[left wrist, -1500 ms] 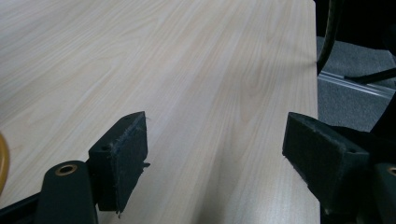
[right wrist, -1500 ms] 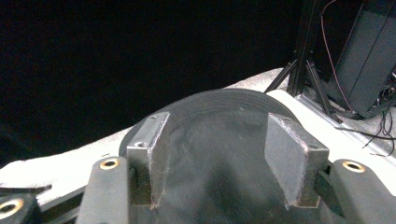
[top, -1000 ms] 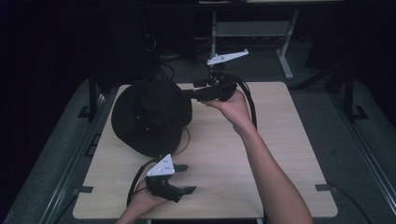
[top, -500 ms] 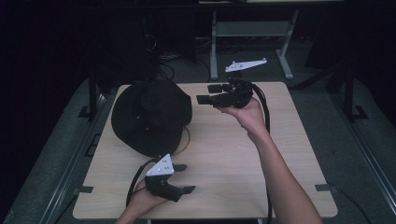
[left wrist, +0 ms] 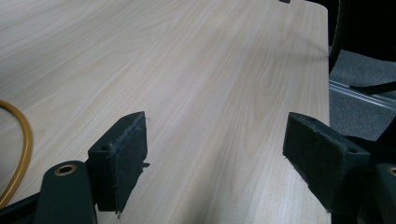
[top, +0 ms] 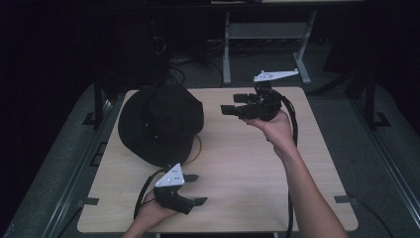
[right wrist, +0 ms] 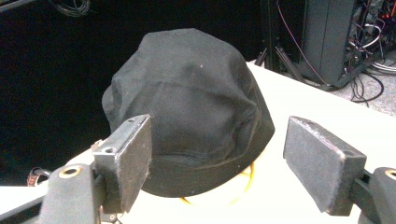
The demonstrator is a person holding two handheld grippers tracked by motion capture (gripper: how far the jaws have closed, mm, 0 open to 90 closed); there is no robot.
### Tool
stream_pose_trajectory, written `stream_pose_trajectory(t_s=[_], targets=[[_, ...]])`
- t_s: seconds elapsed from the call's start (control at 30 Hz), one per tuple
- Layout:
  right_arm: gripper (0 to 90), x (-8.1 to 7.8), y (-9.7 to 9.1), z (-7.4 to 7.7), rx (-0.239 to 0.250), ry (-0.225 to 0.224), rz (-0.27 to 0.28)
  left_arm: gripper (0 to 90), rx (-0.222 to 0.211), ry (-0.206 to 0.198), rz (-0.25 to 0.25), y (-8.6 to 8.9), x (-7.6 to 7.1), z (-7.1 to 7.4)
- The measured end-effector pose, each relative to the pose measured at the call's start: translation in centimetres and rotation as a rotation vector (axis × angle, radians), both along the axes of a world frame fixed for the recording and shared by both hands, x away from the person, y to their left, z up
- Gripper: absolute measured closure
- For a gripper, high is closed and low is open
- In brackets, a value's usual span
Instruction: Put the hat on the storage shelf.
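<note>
Both grippers' fingers (right wrist: pixel 133 163) gape wide, holding nothing.

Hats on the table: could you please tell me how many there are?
1. The black hat sits on the far left part of the table, crown up, over a yellow cord. Anything under it is hidden.

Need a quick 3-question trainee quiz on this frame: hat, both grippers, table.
1. True or false: the right gripper is shut on the black hat.
2. What shows from under the hat's brim? A) yellow-orange ring B) red cloth C) white cup
3. Fill in: the left gripper, jaws open, rests near the wooden table's ____ edge in the high view.

Key: 1. False, its jaws are open, apart from the hat, and have just been opening. 2. A. 3. near (bottom).
</note>
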State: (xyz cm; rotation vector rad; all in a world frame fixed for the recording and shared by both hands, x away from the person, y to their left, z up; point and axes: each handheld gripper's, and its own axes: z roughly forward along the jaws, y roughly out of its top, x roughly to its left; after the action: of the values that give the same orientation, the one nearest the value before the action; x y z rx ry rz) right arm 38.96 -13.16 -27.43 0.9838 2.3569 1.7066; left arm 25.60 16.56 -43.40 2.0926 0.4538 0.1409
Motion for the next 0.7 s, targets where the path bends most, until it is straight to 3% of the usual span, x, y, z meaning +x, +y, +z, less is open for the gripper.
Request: stream_pose_trajectory(t_s=[0.7], targets=[[18.0, -1.6, -3.1, -1.5, -0.007, 0.014, -0.054, 21.5, -0.004, 0.005, 0.008, 0.2, 0.0, 0.1]])
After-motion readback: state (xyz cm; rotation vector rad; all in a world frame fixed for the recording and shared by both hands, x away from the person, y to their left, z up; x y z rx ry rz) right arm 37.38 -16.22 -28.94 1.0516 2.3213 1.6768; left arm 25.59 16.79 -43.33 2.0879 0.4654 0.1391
